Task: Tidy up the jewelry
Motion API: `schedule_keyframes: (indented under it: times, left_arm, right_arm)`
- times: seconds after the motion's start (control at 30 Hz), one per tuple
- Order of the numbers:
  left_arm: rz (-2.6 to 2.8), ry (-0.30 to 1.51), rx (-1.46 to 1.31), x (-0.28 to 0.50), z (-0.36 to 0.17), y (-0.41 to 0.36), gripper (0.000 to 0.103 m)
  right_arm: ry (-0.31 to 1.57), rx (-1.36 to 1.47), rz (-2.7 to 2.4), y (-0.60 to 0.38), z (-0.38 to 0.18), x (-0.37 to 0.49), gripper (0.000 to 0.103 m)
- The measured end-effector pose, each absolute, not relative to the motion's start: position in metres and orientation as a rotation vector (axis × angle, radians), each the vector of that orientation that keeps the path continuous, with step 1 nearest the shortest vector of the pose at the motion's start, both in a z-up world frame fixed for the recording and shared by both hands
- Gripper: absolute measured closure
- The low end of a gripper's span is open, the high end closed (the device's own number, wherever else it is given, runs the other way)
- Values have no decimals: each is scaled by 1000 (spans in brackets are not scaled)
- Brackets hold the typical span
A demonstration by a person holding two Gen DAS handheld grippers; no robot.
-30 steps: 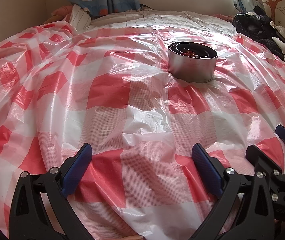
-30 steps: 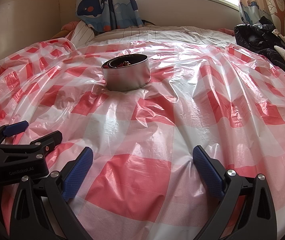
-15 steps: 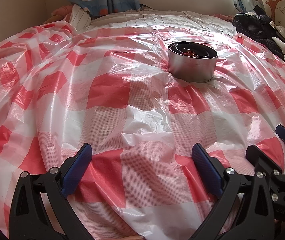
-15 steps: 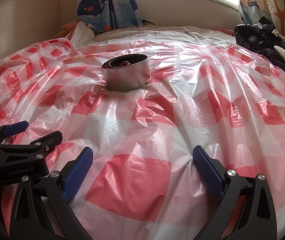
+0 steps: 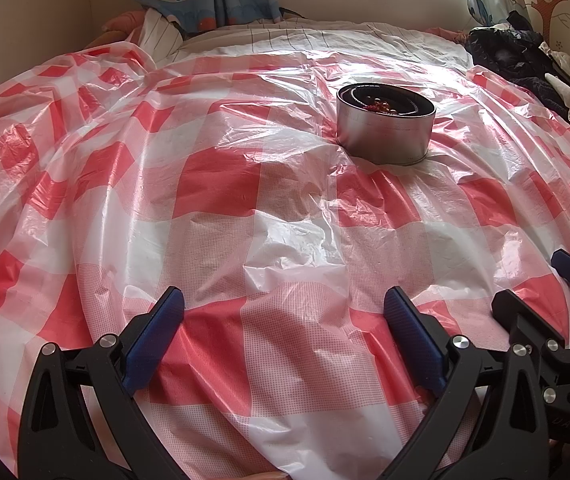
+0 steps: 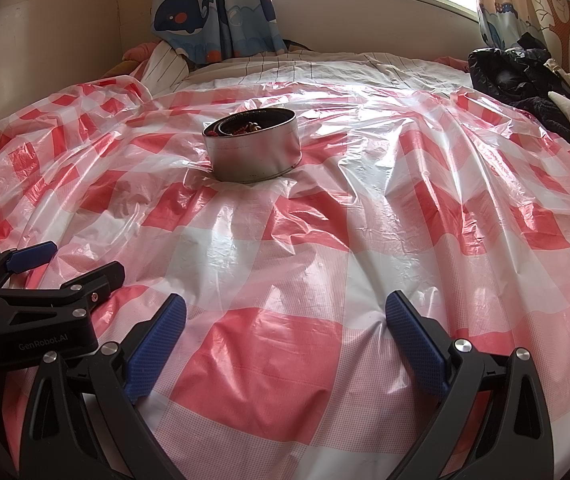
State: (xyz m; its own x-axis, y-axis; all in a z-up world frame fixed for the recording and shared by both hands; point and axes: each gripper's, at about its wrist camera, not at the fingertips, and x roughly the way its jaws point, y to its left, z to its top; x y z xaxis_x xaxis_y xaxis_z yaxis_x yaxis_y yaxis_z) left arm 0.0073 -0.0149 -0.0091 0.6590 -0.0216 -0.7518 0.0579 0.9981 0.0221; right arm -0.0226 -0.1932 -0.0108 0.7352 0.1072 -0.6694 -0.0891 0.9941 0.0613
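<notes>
While both tongs sit low over the red-and-white checked plastic sheet, neither grips anything: left tongs spread wide, blue pads apart, nothing between them; right tongs likewise spread and empty. Round metal tin stands upright on the sheet well ahead of the left tongs, a bit right of their centreline; from the right tongs it's ahead and to the left. Jewelry lies inside the tin, reddish beads visible, rest too small to tell. Left tongs' body shows in the right view, just beside the right tongs, printed "GenRobot.AI". Whale-print curtain hangs far ahead; dark clothes pile far ahead-right.
</notes>
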Motion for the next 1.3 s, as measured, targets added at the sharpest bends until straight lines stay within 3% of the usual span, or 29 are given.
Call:
schedule_keyframes:
  times: [1.3]
  left_arm:
    - [-43, 855, 36, 6, -12, -15, 7]
  right_arm:
    - [738, 24, 108, -193, -10, -23, 8]
